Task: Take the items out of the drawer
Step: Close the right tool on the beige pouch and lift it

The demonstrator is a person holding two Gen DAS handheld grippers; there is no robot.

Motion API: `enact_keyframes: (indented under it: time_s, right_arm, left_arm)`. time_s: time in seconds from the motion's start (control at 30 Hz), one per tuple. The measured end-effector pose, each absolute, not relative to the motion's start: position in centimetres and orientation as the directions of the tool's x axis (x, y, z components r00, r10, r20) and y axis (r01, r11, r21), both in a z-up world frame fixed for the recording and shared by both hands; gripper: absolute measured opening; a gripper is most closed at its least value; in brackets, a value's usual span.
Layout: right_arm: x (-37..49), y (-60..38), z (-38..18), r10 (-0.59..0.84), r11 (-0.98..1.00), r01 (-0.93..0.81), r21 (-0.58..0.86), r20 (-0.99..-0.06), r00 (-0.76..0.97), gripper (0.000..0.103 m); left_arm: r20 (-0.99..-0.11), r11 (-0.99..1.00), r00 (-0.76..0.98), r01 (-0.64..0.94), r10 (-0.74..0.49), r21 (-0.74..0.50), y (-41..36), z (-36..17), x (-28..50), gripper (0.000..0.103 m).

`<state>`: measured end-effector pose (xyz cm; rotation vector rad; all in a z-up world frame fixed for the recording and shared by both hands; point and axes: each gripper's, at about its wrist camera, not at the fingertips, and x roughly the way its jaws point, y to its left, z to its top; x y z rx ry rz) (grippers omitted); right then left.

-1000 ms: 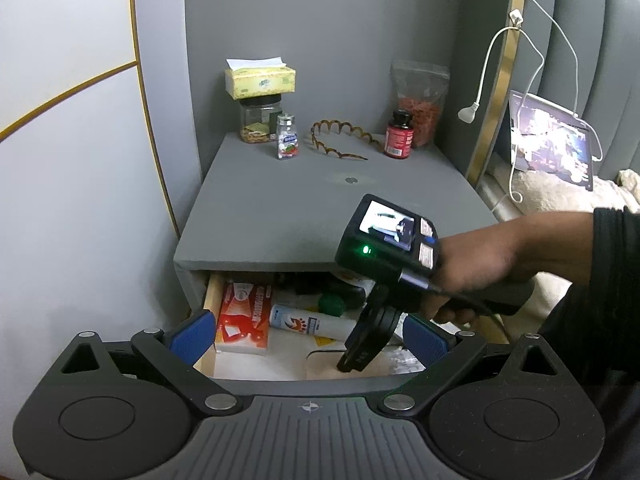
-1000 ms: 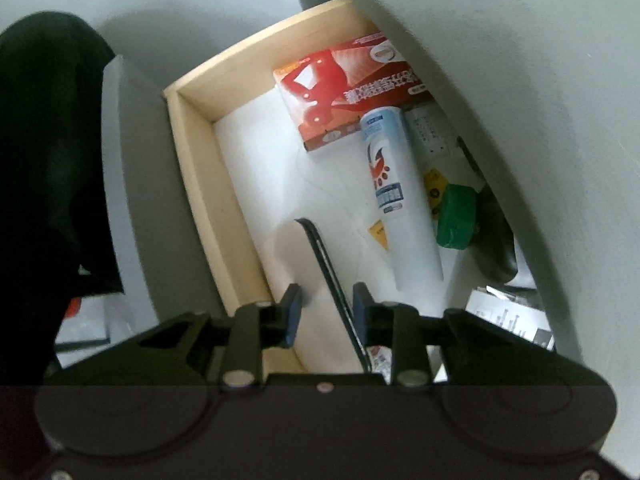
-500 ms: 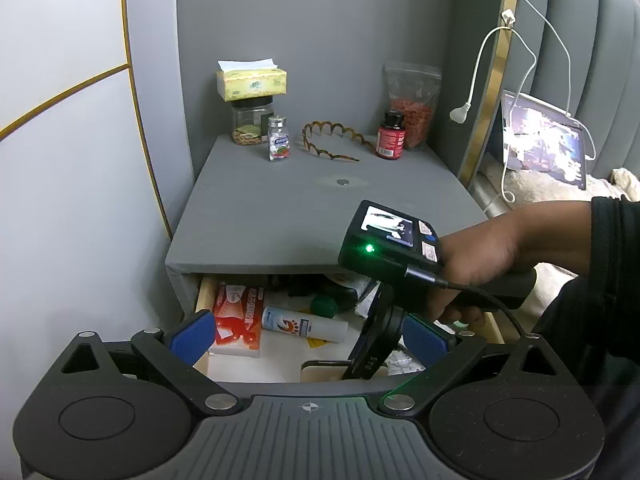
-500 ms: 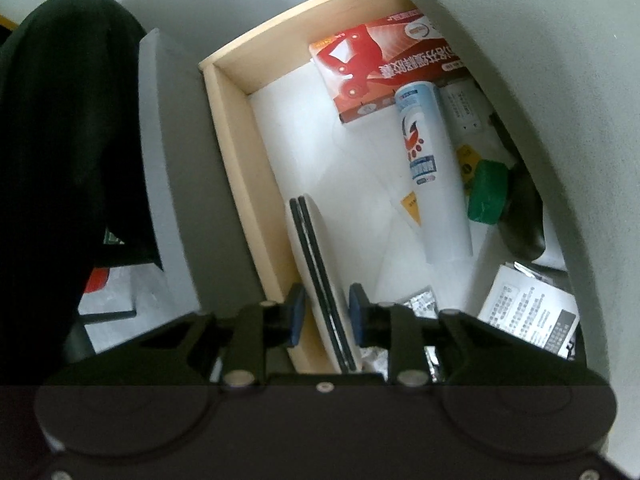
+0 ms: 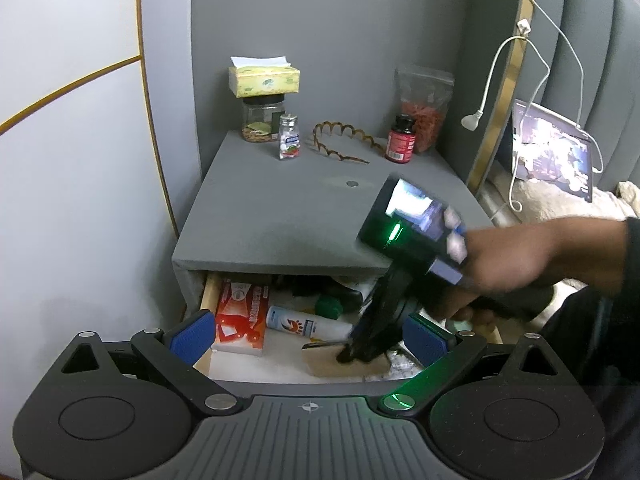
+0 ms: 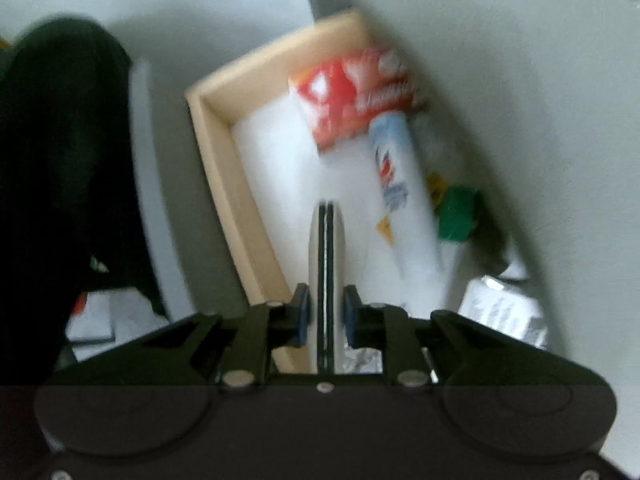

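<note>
While the left gripper (image 5: 308, 334) gapes, only the right wrist view shows the right gripper (image 6: 326, 314) clamping a flat item (image 6: 327, 264).

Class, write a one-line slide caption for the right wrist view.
Right gripper grips a thin flat item edge-on above the open drawer.

Nightstand (image 5: 280, 216) top — tissue box (image 5: 264, 80), headband (image 5: 340, 142), pill bottle (image 5: 401, 140).

My right tongs (image 6: 326, 316) grip a thin flat case (image 6: 327, 252) edge-on above the open drawer (image 6: 224, 168); view blurred.
</note>
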<state>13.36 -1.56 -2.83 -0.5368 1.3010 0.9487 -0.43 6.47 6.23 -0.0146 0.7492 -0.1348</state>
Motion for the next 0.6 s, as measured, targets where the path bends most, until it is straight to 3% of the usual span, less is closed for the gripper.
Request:
enact_keyframes:
  time_s: [0.2,0.3,0.5,0.6]
  right_arm:
    - [17.1,-1.8,4.6,0.632,0.593,-0.660,0.461,-0.774,0.026,0.015]
    - [21.1,-3.2,5.9,0.719,0.668,-0.452,0.591,-0.668,0.190,0.015]
    - [25.5,-5.8,3.5,0.621,0.768,-0.170,0.618,-0.654,0.432,0.015]
    - [25.8,-5.4,1.3,0.582,0.789,-0.140,0.598,-0.657,0.479,0.023]
  left_arm:
    - [-0.674,0.992,0.728,0.112,-0.124,-0.061,6.7,6.4,-0.4,0.098]
    - [-0.673,0.994,0.732,0.102,-0.109,-0.049,6.8,6.3,-0.4,0.098]
    - [-0.664,0.995,0.742,0.098,-0.092,-0.028,7.0,6.5,-0.4,0.098]
    - [-0.662,0.995,0.744,0.093,-0.098,-0.042,7.3,6.6,-0.5,0.098]
